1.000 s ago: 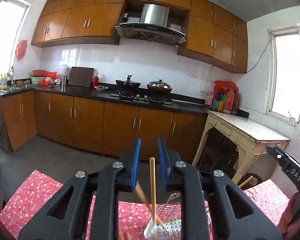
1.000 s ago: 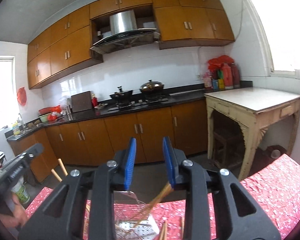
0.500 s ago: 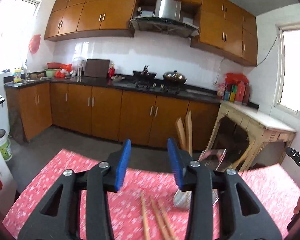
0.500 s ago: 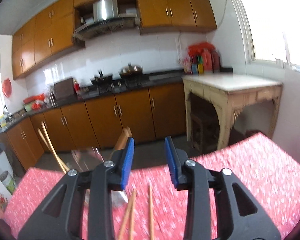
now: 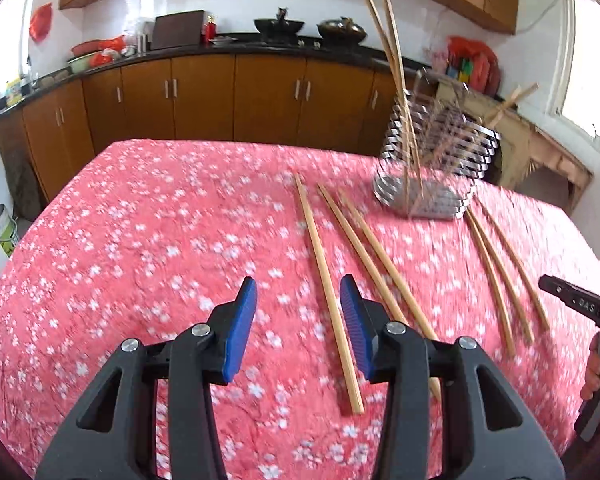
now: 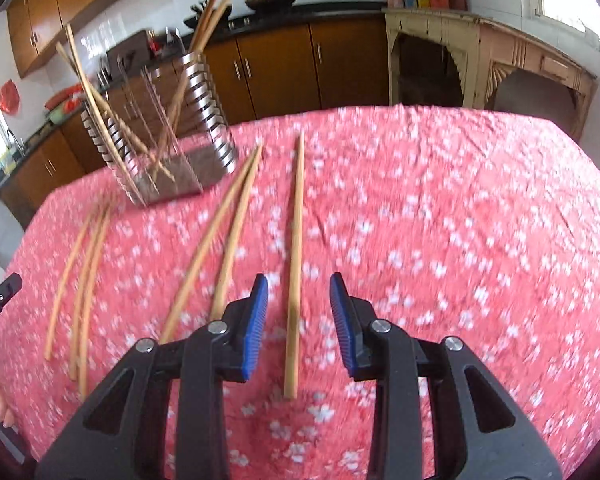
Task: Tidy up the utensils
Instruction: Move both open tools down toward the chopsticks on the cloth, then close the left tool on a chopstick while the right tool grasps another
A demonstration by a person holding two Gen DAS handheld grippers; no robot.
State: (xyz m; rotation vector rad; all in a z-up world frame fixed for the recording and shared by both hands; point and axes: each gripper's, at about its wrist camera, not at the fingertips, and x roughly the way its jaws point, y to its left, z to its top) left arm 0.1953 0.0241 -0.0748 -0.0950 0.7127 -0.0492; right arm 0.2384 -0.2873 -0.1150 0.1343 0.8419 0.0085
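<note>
A slatted metal utensil holder [image 5: 432, 168] [image 6: 160, 140] stands at the far side of the red floral tablecloth [image 5: 140, 240] with several wooden chopsticks upright in it. More chopsticks lie flat on the cloth. My left gripper [image 5: 298, 312] hovers low over the cloth with its jaws opening and nothing pressed between them. One loose chopstick [image 5: 324, 276] lies just inside its right pad, and two more chopsticks [image 5: 368, 248] lie beyond. My right gripper [image 6: 300, 312] is open above a single chopstick [image 6: 296, 248] that runs between its pads, untouched. A pair of chopsticks [image 6: 228, 232] lies to its left.
Further chopsticks [image 5: 500, 276] [image 6: 80, 272] lie between the two grippers. A hand [image 5: 596, 372] holds the other gripper at the frame edge. Beyond the table's far edge are brown kitchen cabinets [image 5: 204, 96] and a worn cream side table [image 6: 500, 52].
Both grippers have dropped from above the holder toward the tablecloth and tipped downward. The left jaws have spread wider, and the upright chopstick seen between them is no longer there.
</note>
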